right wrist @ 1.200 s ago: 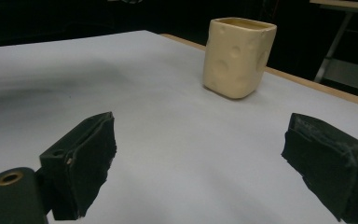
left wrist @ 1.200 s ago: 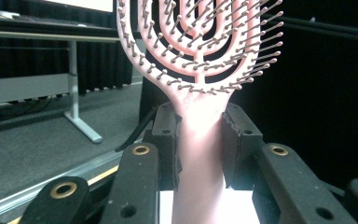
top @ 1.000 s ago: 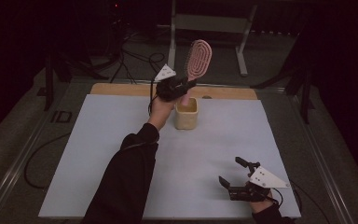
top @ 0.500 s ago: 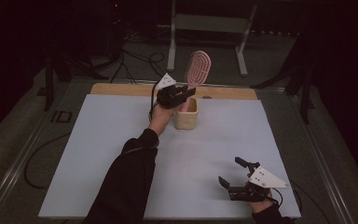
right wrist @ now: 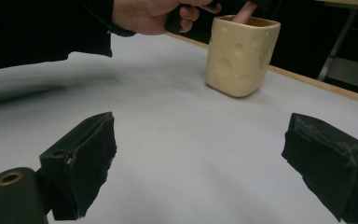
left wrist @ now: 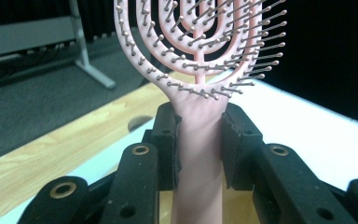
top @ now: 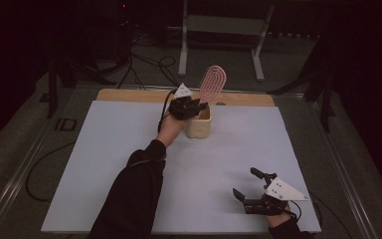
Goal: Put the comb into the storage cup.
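High view: a white mat (top: pixel 104 169) is lying on a table with a wooden strip (top: pixel 129 95) along the far side. A pale yellow cup (top: pixel 199 124) is standing on the mat, near the far edge. The left gripper (top: pixel 193 106) is hanging just over the cup, held by the left hand (top: pixel 171 128). It is pinching a pink brush (top: pixel 212 83) by the handle. The brush head is sticking up and leaning a little to the right, above the cup. The right gripper (top: pixel 250 189) is sitting low near the close right corner of the mat, well apart from the cup, with its jaws spread wide.

Left gripper view: the two black jaws are pressing on the brush handle (left wrist: pixel 199 154) from both sides. The brush head with its little bristles is standing up above them. The handle is going down toward something yellow at the bottom, which is the cup (left wrist: pixel 242 205). The wooden strip (left wrist: pixel 51 149) and the mat (left wrist: pixel 317 121) are showing behind.

Right gripper view: the two black jaws are standing far apart with nothing between them. Past them the cup (right wrist: pixel 240 56), with round dents like cheese, is sitting upright on the mat (right wrist: pixel 182 140). The pink handle (right wrist: pixel 241 13) is poking into its top. The left hand (right wrist: pixel 154 16) is just beside the cup, up above the mat.
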The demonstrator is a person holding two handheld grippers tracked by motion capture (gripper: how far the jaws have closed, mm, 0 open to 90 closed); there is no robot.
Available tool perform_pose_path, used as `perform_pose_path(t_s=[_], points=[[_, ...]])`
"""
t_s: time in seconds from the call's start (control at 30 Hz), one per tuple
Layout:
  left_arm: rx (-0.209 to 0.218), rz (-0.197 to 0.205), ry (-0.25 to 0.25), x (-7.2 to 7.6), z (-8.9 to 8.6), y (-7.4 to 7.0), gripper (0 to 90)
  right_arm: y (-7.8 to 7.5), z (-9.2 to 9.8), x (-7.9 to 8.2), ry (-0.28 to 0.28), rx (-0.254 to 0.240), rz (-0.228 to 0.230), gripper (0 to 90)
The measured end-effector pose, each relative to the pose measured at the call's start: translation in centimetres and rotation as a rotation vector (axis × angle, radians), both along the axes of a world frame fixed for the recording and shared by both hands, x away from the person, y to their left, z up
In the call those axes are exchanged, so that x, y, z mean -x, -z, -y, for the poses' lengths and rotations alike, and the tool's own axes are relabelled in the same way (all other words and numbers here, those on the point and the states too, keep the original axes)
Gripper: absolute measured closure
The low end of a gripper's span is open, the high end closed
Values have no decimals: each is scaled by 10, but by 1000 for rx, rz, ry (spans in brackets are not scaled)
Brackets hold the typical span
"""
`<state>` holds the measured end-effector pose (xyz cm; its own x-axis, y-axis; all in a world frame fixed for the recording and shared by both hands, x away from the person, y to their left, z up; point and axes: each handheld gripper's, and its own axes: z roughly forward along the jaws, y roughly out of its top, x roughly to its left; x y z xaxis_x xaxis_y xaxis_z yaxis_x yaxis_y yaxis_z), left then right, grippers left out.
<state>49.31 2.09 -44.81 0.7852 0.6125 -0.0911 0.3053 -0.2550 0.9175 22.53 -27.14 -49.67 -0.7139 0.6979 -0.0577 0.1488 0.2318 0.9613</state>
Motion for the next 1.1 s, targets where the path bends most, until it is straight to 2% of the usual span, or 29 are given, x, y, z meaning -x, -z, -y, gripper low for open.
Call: perform_pose_path(t_s=[0.13, 0.17, 0.2, 0.23, 0.27, 0.3, 0.33, 0.4, 0.5, 0.53, 0.77, 0.87, 1.03, 1.1], points=[[-9, -24, 1, -1, 0, 0, 690, 0, 1, 0, 2, -1, 2, 88], [-9, -34, 0, -1, 0, -2, 665, 0, 1, 0, 2, -1, 1, 88], [-17, -36, -14, -1, -1, -3, 603, 0, 1, 0, 2, -2, 2, 88], [-26, -52, -3, -2, -1, -5, 557, 0, 1, 0, 3, -2, 2, 88], [-40, -53, -5, -1, -2, -6, 509, 0, 1, 0, 3, -2, 2, 88], [-37, -37, -19, 0, -4, -9, 476, 0, 1, 0, 3, -2, 2, 88], [-16, -42, -12, 0, -7, -13, 427, 0, 1, 0, 1, 0, 2, 88], [11, -76, 4, -1, -11, -19, 318, 0, 0, 0, 3, -1, 1, 88], [-11, -68, 39, 2, -15, -23, 152, 0, 0, 0, 2, 2, 3, 88], [-6, -66, 56, 4, -17, -24, 119, 0, 0, 0, 3, 2, 1, 88], [3, -67, 75, 10, -27, -26, 63, 0, 0, 0, 3, 4, 3, 88], [-2, -70, 80, 12, -30, -27, 5, 0, 0, 0, 2, 6, 2, 88], [19, -54, 90, 16, -35, -28, 0, 1, 0, -1, 4, 5, -1, 88], [-1, -49, 89, 18, -36, -28, 0, 1, 0, -1, 6, 7, -2, 88]])
